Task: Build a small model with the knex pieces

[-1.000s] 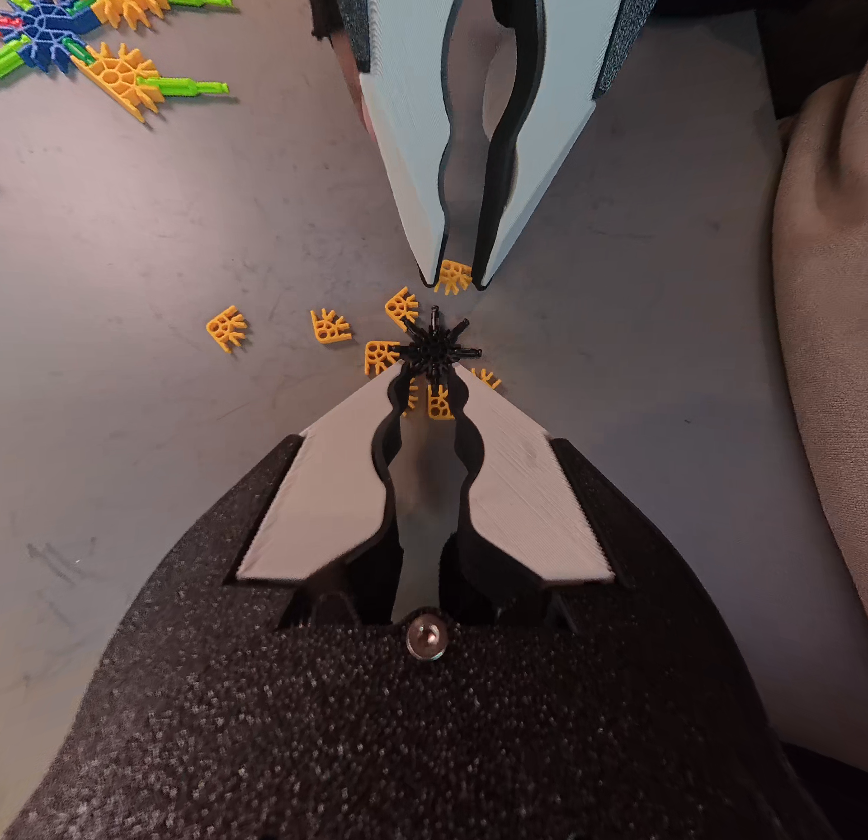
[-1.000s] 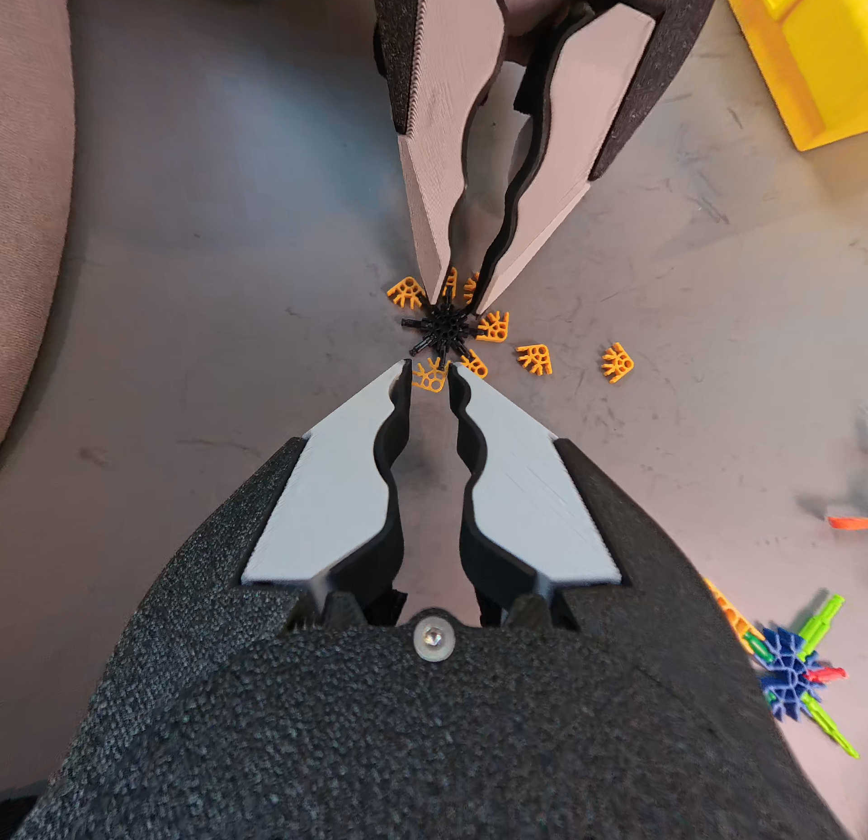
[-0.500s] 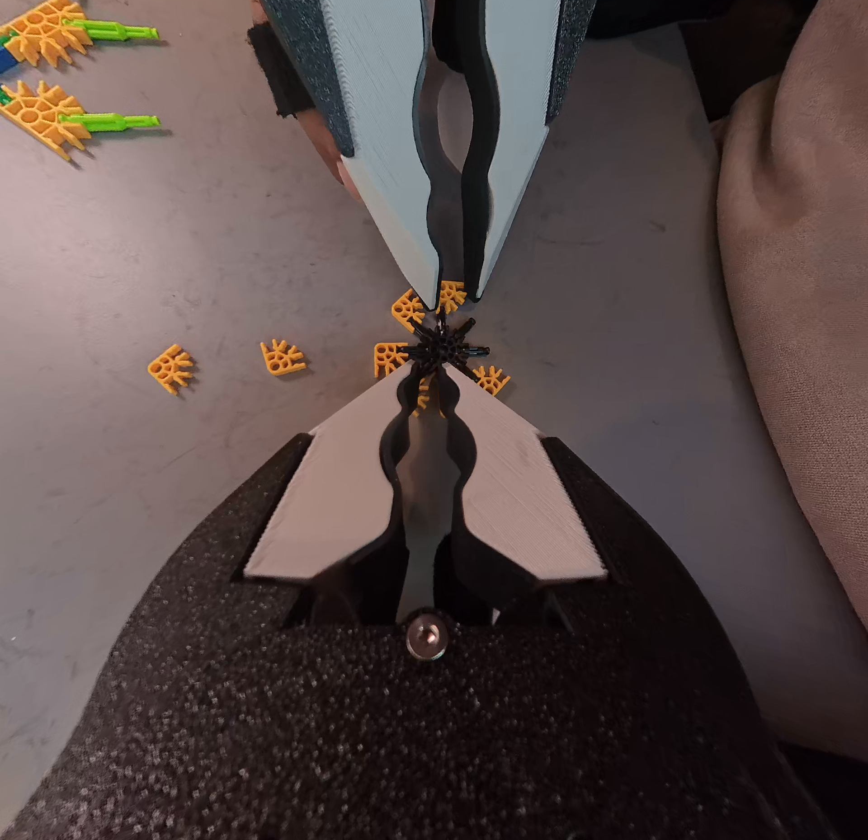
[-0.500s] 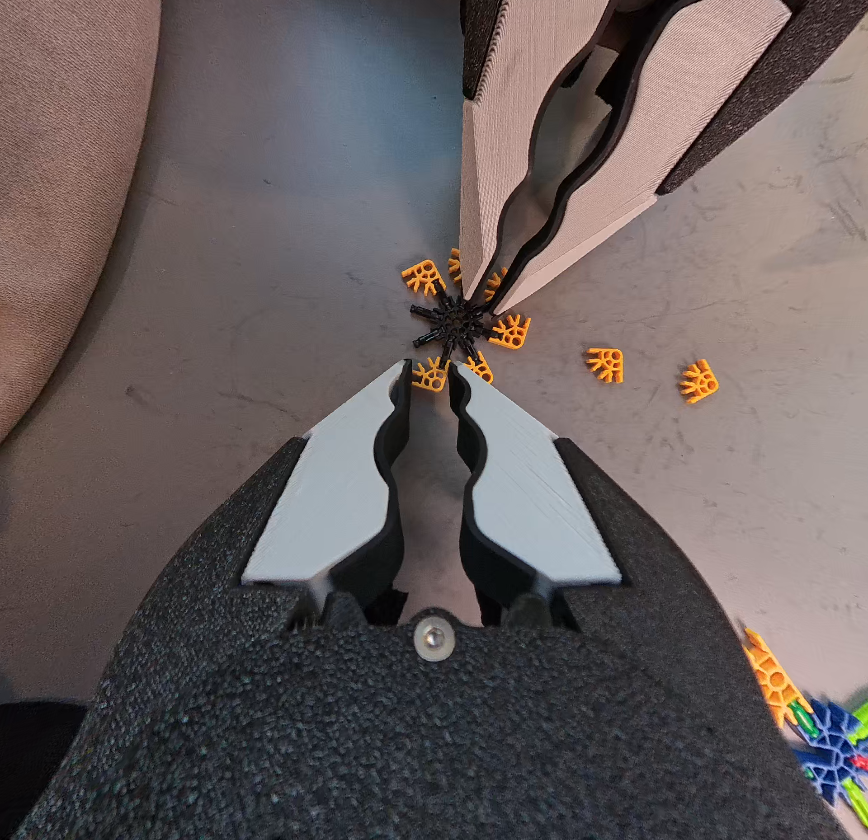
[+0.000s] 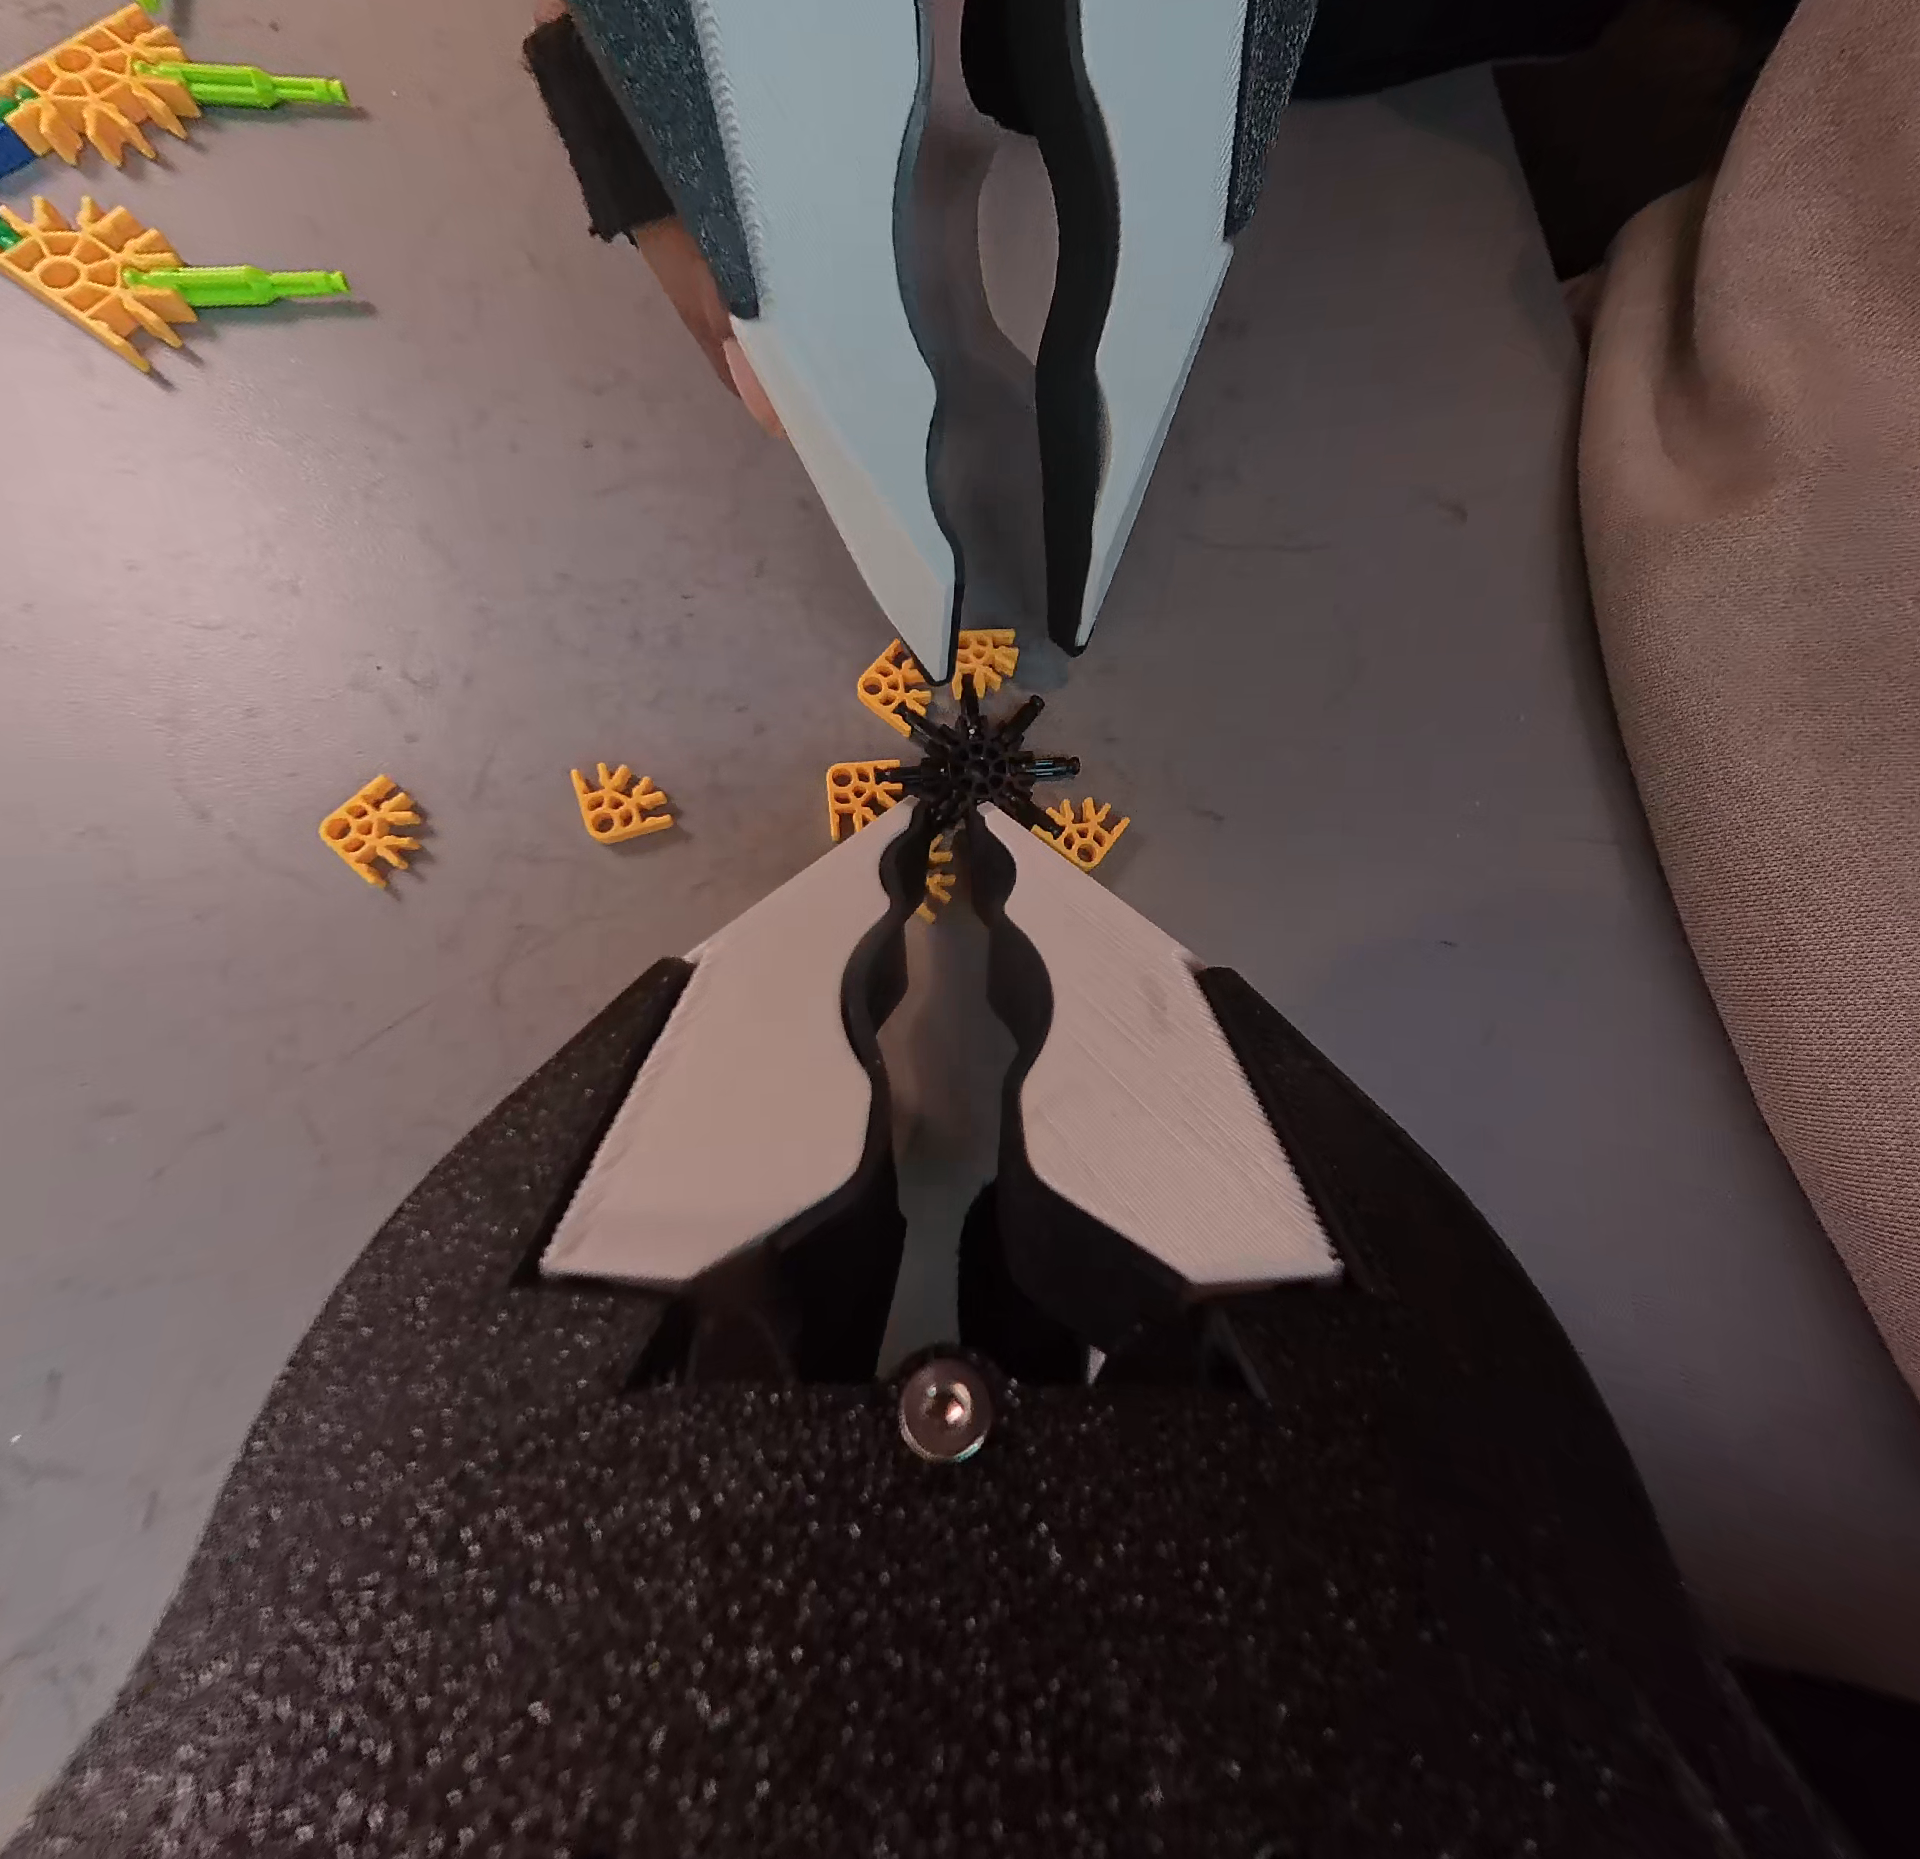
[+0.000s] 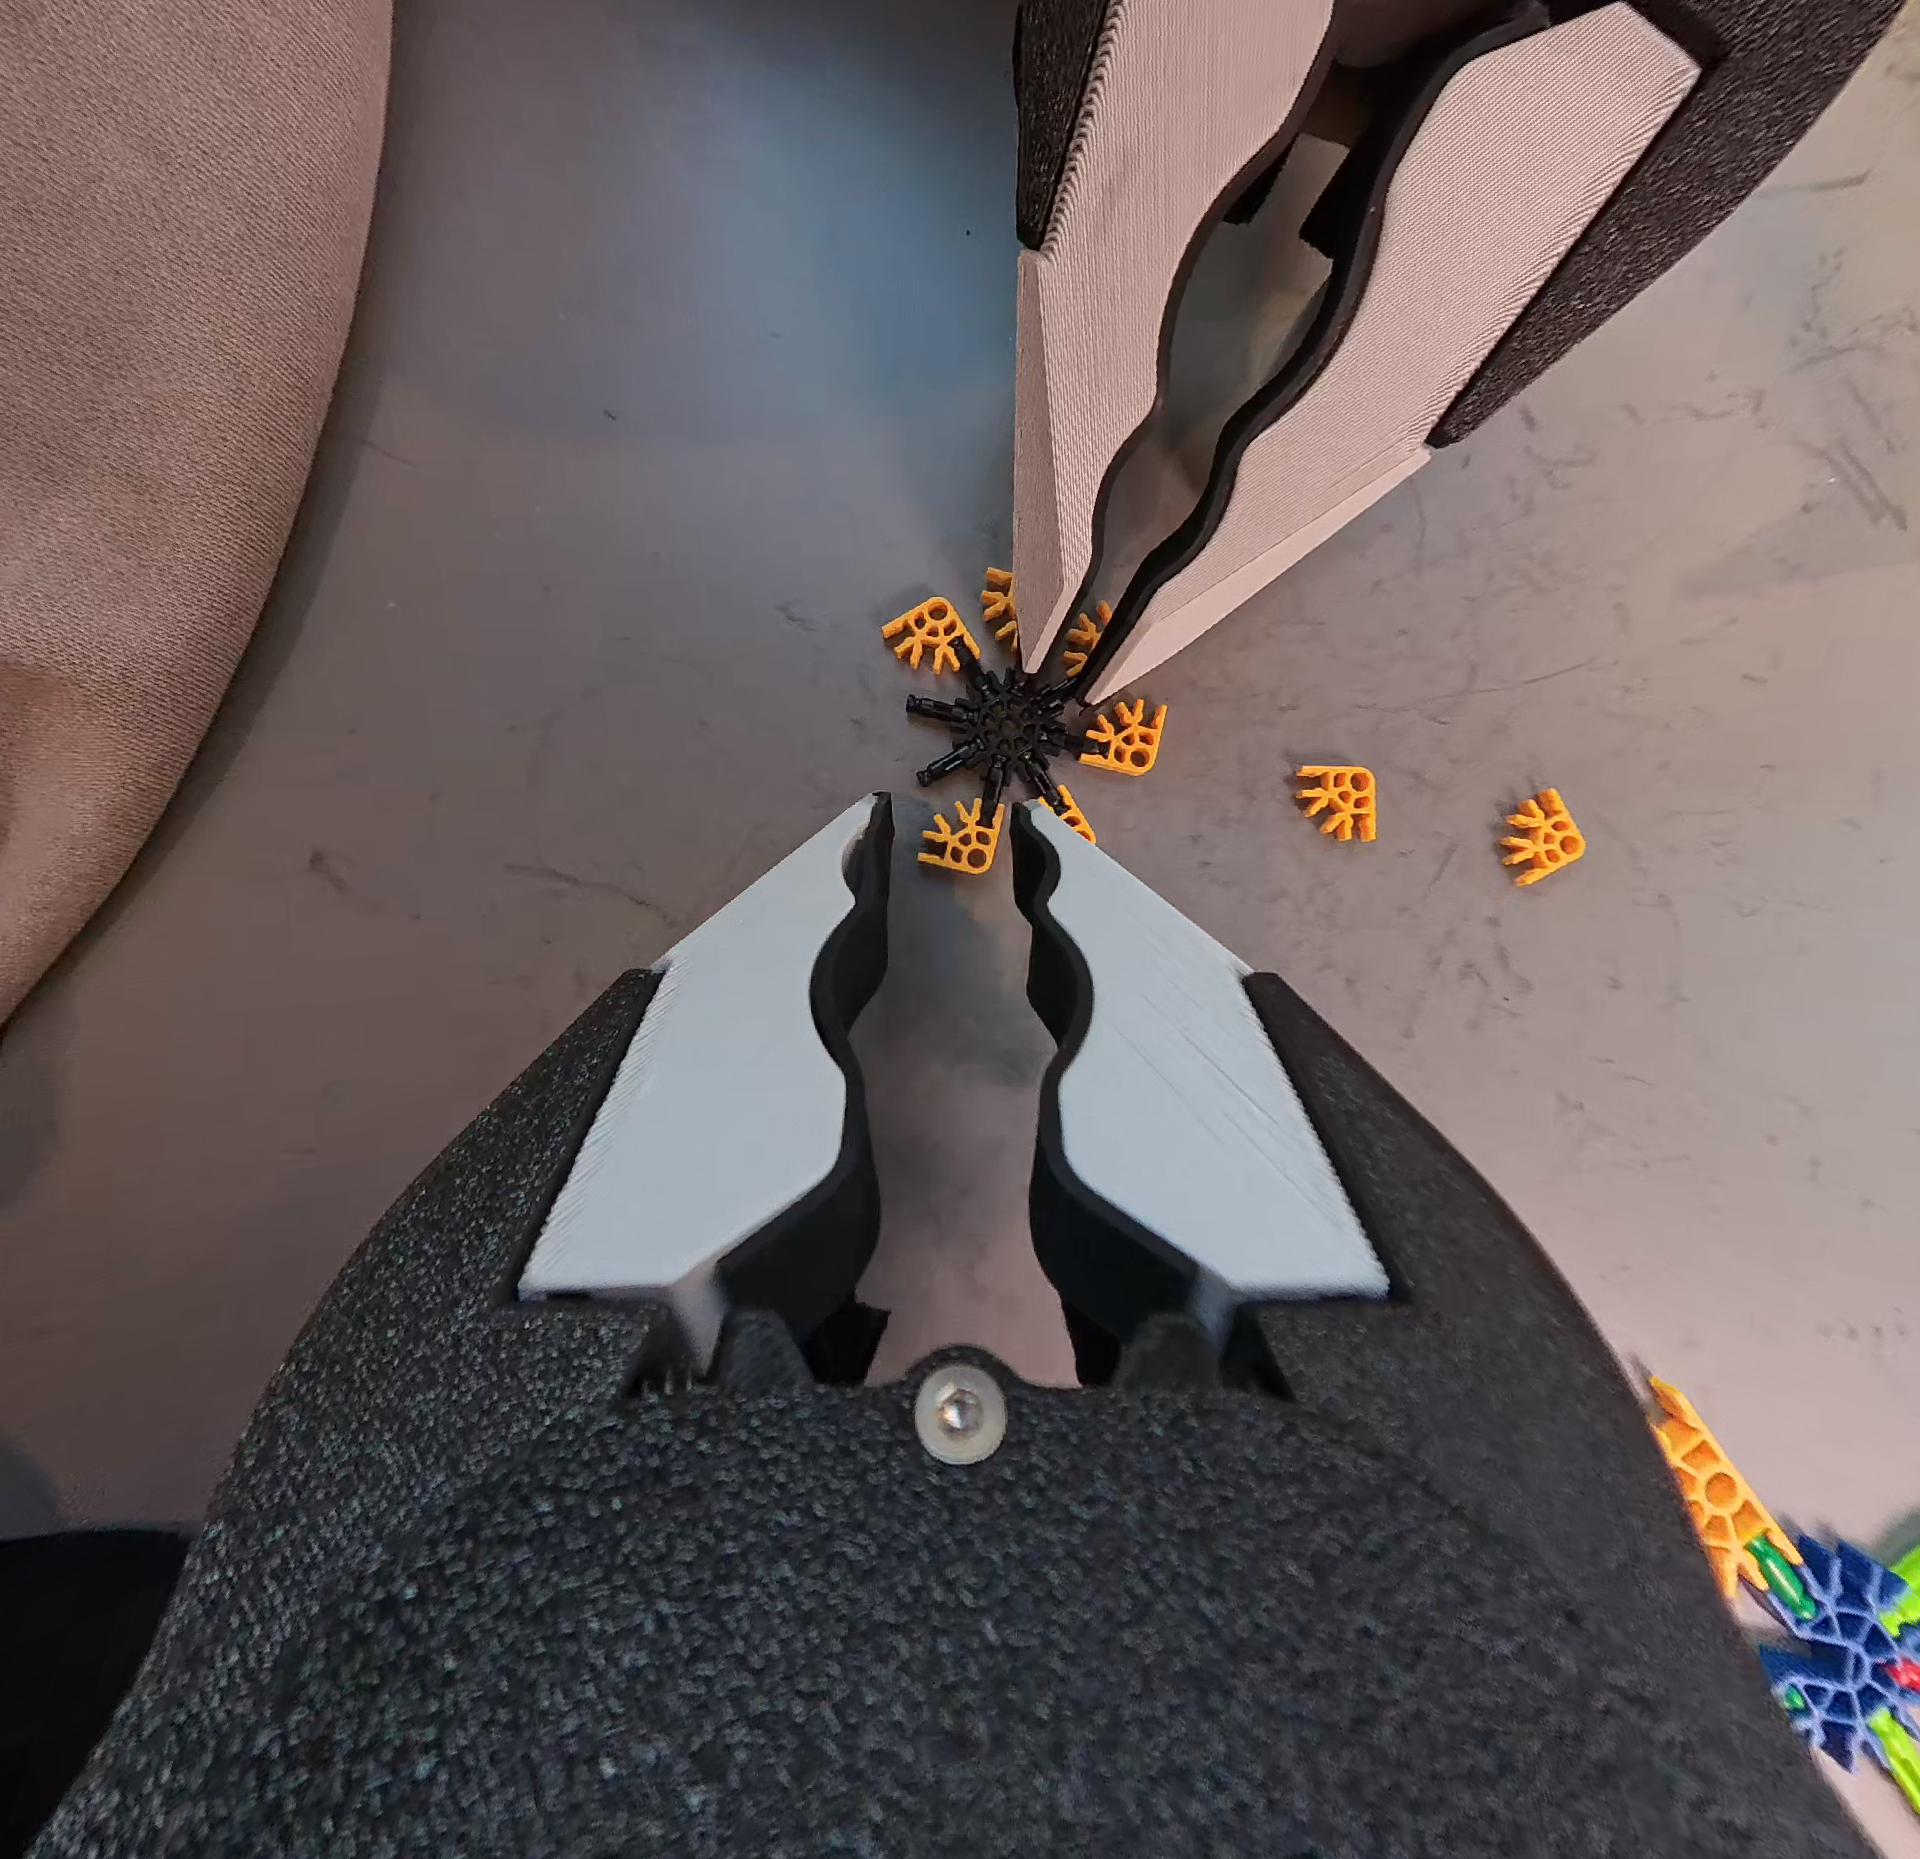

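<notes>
A black snowflake-shaped connector [image 5: 977, 765] [image 6: 1000, 723] lies on the grey table [image 5: 416, 562] with small orange wedge pieces at several of its spokes. My left gripper [image 5: 948, 822], with tan fingers, is shut on the connector's near edge; in the right wrist view it [image 6: 1065, 679] comes in from above. My right gripper [image 6: 953, 812], with pale grey fingers, is open, its tips on either side of one orange wedge [image 6: 961, 841] that sits on a spoke. In the left wrist view the right gripper [image 5: 1006, 656] stands opposite, over that wedge [image 5: 987, 656].
Two loose orange wedges [image 5: 620, 804] [image 5: 369, 833] lie apart from the cluster. A built piece of orange fans and green rods [image 5: 94, 95] with a blue hub [image 6: 1849, 1643] lies farther off. Tan fabric [image 5: 1766, 666] [image 6: 156, 355] borders the table. The tips of both grippers are at nearly the same place.
The right gripper's jaws have spread a little around the orange wedge. The left gripper still holds the black connector; both have shifted only slightly.
</notes>
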### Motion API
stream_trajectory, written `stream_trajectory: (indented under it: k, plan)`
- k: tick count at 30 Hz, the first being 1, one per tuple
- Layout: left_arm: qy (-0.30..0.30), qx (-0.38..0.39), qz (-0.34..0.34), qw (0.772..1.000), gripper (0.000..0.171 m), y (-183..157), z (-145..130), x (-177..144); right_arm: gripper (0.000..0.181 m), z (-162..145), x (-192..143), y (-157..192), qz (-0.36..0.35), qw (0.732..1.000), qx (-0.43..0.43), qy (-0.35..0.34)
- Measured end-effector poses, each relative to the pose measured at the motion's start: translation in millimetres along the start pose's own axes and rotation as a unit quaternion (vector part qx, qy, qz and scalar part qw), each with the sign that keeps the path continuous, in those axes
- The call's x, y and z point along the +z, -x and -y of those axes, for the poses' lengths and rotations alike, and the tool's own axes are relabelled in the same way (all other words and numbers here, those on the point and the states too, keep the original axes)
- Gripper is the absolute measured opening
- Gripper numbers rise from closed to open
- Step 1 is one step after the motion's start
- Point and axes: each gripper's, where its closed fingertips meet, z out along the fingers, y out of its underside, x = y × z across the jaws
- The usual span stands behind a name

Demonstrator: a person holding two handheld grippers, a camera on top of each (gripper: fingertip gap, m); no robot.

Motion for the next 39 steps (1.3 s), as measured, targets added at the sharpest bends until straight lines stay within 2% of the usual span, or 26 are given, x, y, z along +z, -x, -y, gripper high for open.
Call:
stream_trajectory:
  k: [8, 23, 29, 30, 35, 37, 39]
  plan:
    - [-0.001, -0.001, 0.001, 1.000, 0.006, 0, 0, 0, 0.000, 0, -1, -3, -0.015, 1.000, 0.006, 0.001]
    - [-0.009, -0.014, 0.002, 1.000, 0.001, 4, 0, 0, 0.000, -4, 5, -4, -0.016, 0.995, 0.062, 0.080]
    - [-0.002, -0.007, 0.006, 1.000, 0.001, 3, -1, -1, 0.001, -2, 4, -5, -0.026, 0.997, 0.031, 0.058]
    - [0.001, -0.005, 0.007, 1.000, 0.002, 3, -1, -1, 0.008, -2, 2, -6, -0.029, 0.998, 0.029, 0.055]
    - [-0.005, -0.008, -0.013, 1.000, 0.013, -3, 1, -8, 0.015, -4, -5, -6, -0.028, 0.998, 0.040, 0.036]
    - [-0.024, -0.013, -0.010, 1.000, 0.013, 0, 6, -13, 0.018, -6, -5, -15, -0.046, 0.997, 0.051, 0.026]
    - [-0.031, -0.019, 0.006, 0.999, 0.013, 7, 8, -17, 0.017, -5, -8, -38, -0.096, 0.992, 0.079, -0.003]
